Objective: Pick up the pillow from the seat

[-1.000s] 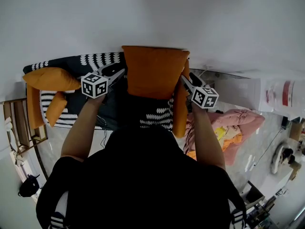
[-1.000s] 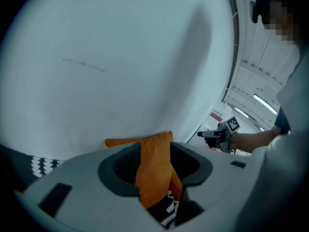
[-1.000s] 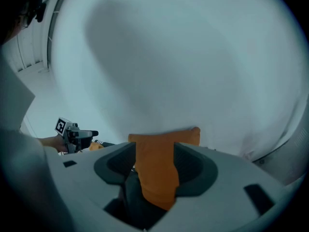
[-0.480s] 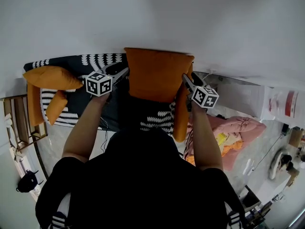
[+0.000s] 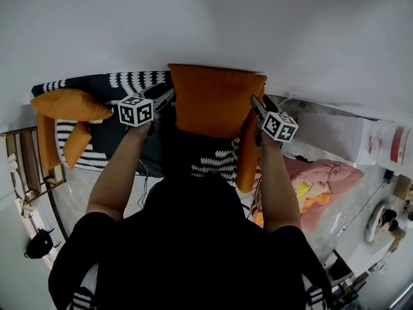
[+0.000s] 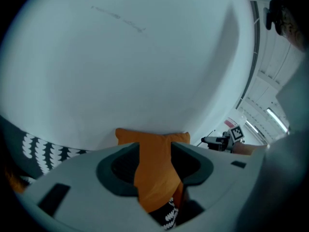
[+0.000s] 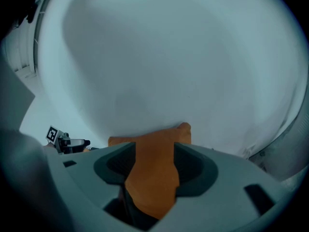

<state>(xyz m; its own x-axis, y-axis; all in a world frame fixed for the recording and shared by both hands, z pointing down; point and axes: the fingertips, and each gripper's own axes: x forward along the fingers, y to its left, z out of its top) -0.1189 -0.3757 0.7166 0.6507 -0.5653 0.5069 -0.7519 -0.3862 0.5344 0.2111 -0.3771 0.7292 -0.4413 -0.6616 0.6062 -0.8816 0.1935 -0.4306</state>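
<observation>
While held, pillow (image 5: 213, 102) upright (perhaps widthways).

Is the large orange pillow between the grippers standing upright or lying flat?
Upright: the pillow shows its broad face, the left gripper and right gripper pinching its side edges.

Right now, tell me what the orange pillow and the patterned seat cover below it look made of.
Orange pillow: matte woven fabric over soft filling, likely; it folds and sags without shine. Seat cover: matte dark cloth with a white pattern, lying draped. The fibre of either can't be told.
</observation>
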